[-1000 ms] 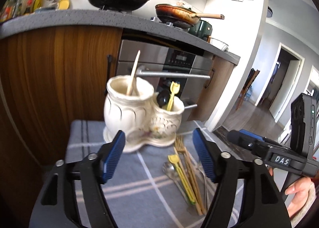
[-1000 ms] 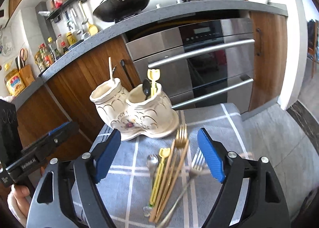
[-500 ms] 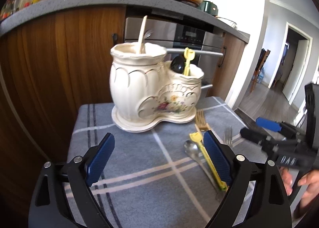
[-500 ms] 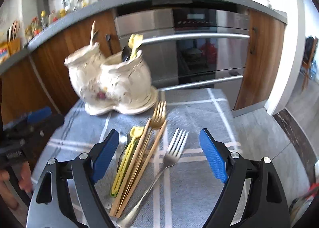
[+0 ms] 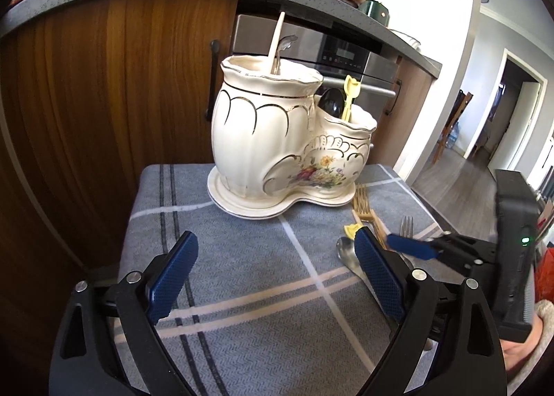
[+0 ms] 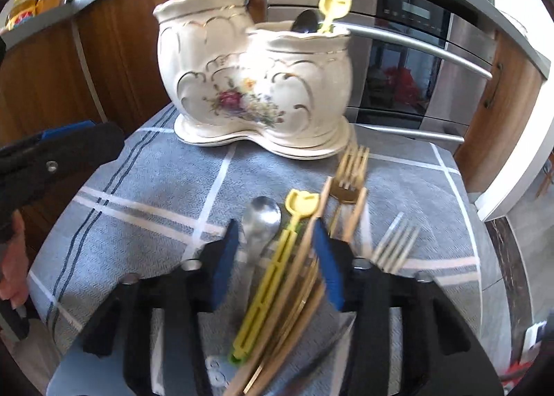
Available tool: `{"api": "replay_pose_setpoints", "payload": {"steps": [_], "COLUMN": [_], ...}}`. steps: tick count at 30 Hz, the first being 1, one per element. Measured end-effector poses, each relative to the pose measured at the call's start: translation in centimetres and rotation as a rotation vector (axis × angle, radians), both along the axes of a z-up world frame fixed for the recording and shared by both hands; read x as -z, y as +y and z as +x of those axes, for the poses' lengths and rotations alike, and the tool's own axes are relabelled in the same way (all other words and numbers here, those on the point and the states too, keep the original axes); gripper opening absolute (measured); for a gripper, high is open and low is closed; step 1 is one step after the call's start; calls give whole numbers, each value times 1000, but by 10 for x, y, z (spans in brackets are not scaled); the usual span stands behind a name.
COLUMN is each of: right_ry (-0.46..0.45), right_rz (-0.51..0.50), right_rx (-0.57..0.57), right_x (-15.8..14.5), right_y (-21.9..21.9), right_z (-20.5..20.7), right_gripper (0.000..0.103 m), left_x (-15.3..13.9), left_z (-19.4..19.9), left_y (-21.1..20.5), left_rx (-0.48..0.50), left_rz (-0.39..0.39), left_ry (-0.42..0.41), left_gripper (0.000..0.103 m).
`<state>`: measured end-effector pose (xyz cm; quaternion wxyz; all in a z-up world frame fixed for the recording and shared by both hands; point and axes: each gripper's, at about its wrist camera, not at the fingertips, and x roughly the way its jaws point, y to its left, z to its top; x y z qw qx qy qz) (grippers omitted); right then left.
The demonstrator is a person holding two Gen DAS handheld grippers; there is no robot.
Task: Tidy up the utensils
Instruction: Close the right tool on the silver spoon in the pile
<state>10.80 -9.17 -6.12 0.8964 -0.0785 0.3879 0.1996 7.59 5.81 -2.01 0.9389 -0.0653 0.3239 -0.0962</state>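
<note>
1. The left gripper [image 5: 273, 278] is held with jaws spread wide and empty, to the left of the ceramic holder [image 6: 256, 84] and nearer the camera.
2. In front of the holder, the right gripper [image 6: 275, 257] has been lowered since half a second ago; its jaws have narrowed around the yellow utensil [image 6: 277, 264] and silver spoon [image 6: 259, 219], though contact cannot be told.
3. A pickup appears begun; the silver fork [image 6: 394, 243] lies unclaimed, right of the bundle.

The right hand-held gripper [image 6: 277, 257] is dropping onto the cutlery pile, its jaws narrowing around the yellow utensil [image 6: 277, 264] and silver spoon [image 6: 258, 222]; the left hand-held gripper [image 5: 273, 278] is lowering too.
</note>
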Motion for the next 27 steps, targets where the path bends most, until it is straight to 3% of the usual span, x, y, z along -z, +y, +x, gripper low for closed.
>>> {"api": "replay_pose_setpoints", "payload": {"steps": [27], "right_ry": [83], "right_rz": [-35], "right_rx": [-21], "right_x": [18], "right_y": [28], "right_z": [33], "right_gripper": [28], "left_x": [3], "left_z": [-5], "left_y": [16], "left_rx": [16], "left_rz": [-28], "left_ry": [23], "left_gripper": [91]}}
